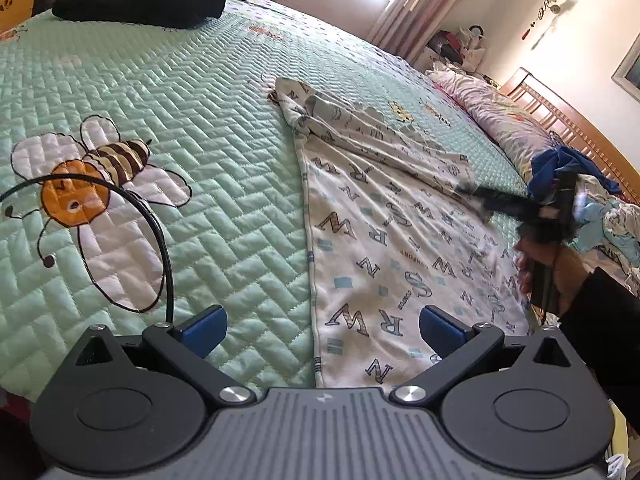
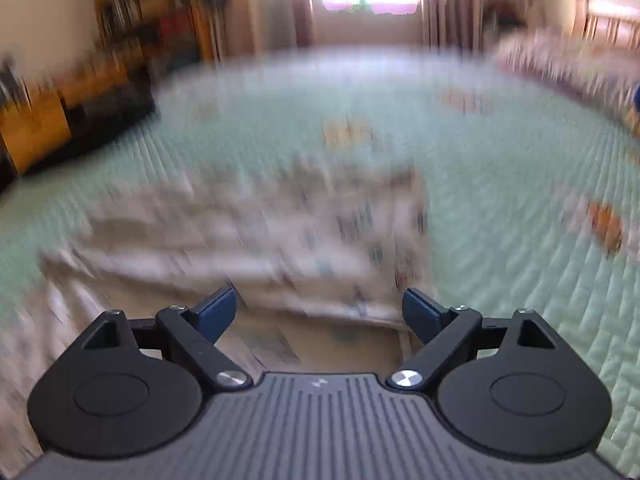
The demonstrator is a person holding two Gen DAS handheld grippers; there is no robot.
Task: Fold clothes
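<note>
A white garment printed with blue and grey letters [image 1: 384, 240] lies spread on the green quilted bed [image 1: 200, 140], one part folded diagonally across its far end. My left gripper [image 1: 322, 330] hovers open over the garment's near left edge, nothing between its blue pads. In the left wrist view the right gripper [image 1: 492, 200] shows blurred over the garment's right side, held by a hand in a dark sleeve [image 1: 568, 280]. The right wrist view is smeared by motion; there the right gripper [image 2: 318, 314] stands open above the garment [image 2: 280, 240] with nothing between its fingers.
A black folded cloth [image 1: 140, 2] lies at the bed's far left. A heap of blue and pale clothes [image 1: 592, 200] and a pillow [image 1: 492, 108] sit at the right by the wooden headboard [image 1: 568, 120]. A thin black cable [image 1: 160, 240] loops over the bee pattern.
</note>
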